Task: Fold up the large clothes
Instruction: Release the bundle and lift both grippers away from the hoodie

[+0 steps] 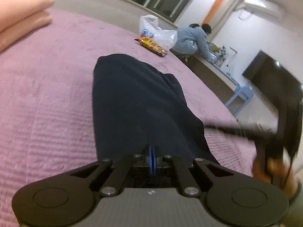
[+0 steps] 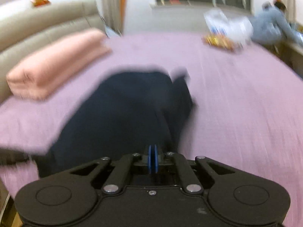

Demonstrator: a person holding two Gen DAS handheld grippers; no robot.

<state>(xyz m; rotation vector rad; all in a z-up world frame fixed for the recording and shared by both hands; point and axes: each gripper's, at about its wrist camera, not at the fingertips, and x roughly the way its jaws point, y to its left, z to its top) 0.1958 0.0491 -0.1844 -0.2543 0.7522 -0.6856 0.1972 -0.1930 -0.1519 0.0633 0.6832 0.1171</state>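
Observation:
A dark navy garment (image 1: 136,104) lies lengthwise on the purple bedspread (image 1: 47,94), stretching away from my left gripper (image 1: 152,151). The left gripper's blue pads are pressed together at the garment's near edge and appear shut on it. In the right wrist view, which is motion-blurred, the same navy garment (image 2: 123,113) spreads in front of my right gripper (image 2: 153,151), whose blue pads are also closed at the cloth's near edge. The right gripper and the hand holding it show blurred at the right of the left wrist view (image 1: 274,151).
A folded pink blanket (image 2: 56,64) lies at the far left of the bed, by a beige headboard (image 2: 37,24). A snack packet (image 1: 151,45) and a white plastic bag (image 1: 157,32) sit at the far edge. A person in blue (image 1: 193,37) bends over a counter beyond the bed.

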